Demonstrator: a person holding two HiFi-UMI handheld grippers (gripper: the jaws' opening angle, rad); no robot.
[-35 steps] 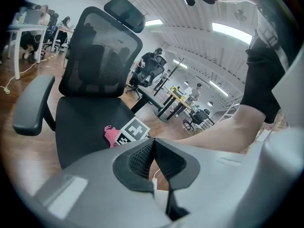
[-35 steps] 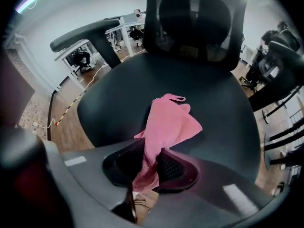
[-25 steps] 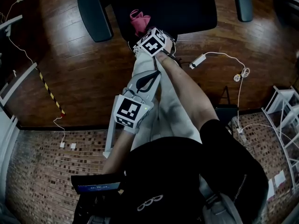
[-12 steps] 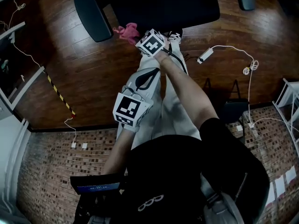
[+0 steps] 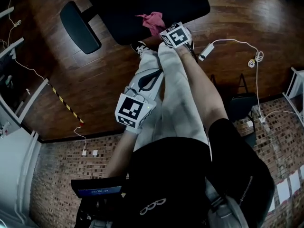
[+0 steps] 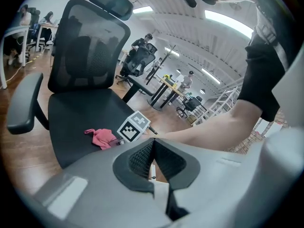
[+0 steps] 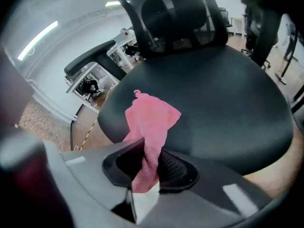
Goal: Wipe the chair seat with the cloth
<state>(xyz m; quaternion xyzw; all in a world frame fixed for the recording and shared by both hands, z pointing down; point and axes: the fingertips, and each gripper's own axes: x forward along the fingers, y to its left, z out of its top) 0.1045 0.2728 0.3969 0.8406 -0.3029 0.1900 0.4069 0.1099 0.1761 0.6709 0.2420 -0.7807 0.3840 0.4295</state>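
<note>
A black office chair fills the top of the head view, its seat (image 5: 142, 4) (image 7: 218, 89) (image 6: 90, 118) facing me. A pink cloth (image 5: 153, 22) (image 7: 151, 122) (image 6: 100, 137) lies spread on the seat's front part. My right gripper (image 5: 167, 31) (image 7: 148, 170) is shut on the cloth's near end at the seat's front edge. My left gripper (image 5: 148, 80) (image 6: 152, 148) hangs back over my legs, well short of the chair, shut with nothing between its jaws.
The chair's left armrest (image 5: 78, 26) juts out over the wooden floor. A white cable with a plug (image 5: 207, 51) trails on the floor at the right. Yellow-black tape (image 5: 64, 103) marks the floor at left. A white rack (image 5: 297, 91) stands at the right edge.
My right gripper has swept the cloth from the seat's left front corner toward the right along the front edge. The left gripper has stayed in place.
</note>
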